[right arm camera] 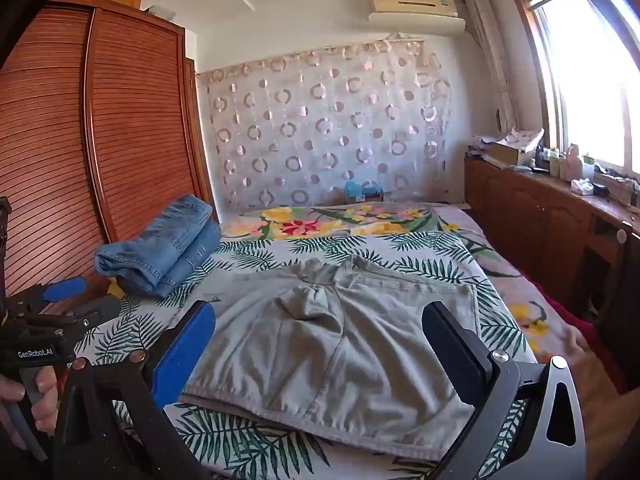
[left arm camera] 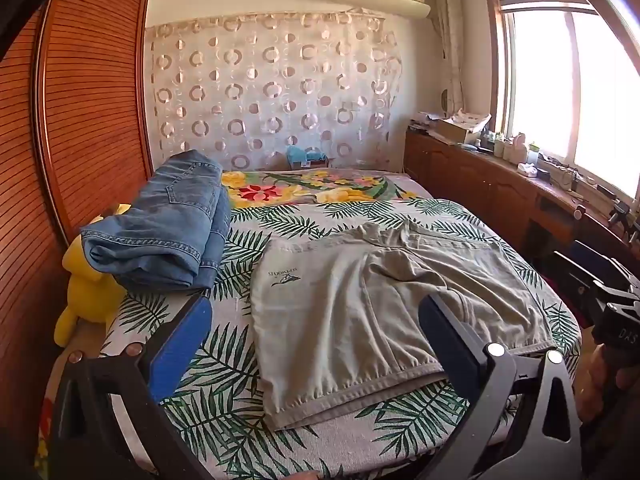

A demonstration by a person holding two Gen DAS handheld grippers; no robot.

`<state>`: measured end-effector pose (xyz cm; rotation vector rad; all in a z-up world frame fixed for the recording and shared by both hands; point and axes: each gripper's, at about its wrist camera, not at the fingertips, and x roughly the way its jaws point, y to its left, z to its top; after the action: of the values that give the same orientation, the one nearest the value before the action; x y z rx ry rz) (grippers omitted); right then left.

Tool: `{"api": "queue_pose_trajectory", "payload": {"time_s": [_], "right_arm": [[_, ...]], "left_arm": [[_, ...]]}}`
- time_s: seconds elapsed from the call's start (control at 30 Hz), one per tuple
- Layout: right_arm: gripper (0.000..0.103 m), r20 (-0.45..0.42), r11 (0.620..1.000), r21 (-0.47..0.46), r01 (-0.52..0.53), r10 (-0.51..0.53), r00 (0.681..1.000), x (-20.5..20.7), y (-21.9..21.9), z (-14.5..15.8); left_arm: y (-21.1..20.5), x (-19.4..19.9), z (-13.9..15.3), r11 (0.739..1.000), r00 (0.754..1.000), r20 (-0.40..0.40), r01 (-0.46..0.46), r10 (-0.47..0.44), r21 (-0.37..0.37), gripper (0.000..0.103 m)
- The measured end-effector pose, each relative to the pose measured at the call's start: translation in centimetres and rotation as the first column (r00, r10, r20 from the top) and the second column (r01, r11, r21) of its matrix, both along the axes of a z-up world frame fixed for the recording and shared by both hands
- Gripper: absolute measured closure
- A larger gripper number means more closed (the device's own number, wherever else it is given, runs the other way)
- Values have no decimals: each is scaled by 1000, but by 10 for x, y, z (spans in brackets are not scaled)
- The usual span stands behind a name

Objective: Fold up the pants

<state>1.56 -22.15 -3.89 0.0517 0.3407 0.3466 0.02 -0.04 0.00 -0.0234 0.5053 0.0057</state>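
Note:
Grey-green shorts [left arm camera: 380, 304] lie spread flat on the leaf-print bed cover, hems toward me, waistband at the far side; they also show in the right wrist view [right arm camera: 340, 344]. My left gripper [left arm camera: 316, 316] is open and empty, hovering above the near hem of the left leg. My right gripper [right arm camera: 320, 320] is open and empty, hovering above the near hem of the right leg. The left gripper's body shows at the left edge of the right wrist view [right arm camera: 48, 320]. The right gripper's body shows at the right edge of the left wrist view [left arm camera: 616, 312].
Folded blue jeans [left arm camera: 168, 228] lie at the bed's left, over a yellow plush toy [left arm camera: 86, 288]. A wooden slatted wardrobe [left arm camera: 80, 120] stands left. A low wooden cabinet [left arm camera: 500, 184] with clutter runs under the window at right. A floral blanket [left arm camera: 312, 186] covers the far bed.

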Motion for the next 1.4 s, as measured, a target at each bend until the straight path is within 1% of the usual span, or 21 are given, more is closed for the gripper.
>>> {"api": "queue_pose_trajectory", "payload": {"time_s": [0.37,0.4,0.8,1.2,1.4], "right_arm": [[0,-1,1000,4,-3,3,1000,-3,1,0],[0,-1,1000,4,-3,3,1000,-3,1,0],[0,-2,1000,7,-3,3,1000,-1,0,1],[0,0,1000,7,-4,4,1000,-2,1,1],[0,3,1000,7,-3,3,1000,-3,1,2]], "left_arm": [[1,2,-1,1000,1000,1,3,-3,-3,0],[3,-2,3,1000,1000,4,0,0,0,0],[3,-6,10,1000,1000,11,1,-1,3,0],[1,-7,9,1000,1000,15,1,-1,8,0],[-3,-8,15,1000,1000,20,2,-2,10,0]]}}
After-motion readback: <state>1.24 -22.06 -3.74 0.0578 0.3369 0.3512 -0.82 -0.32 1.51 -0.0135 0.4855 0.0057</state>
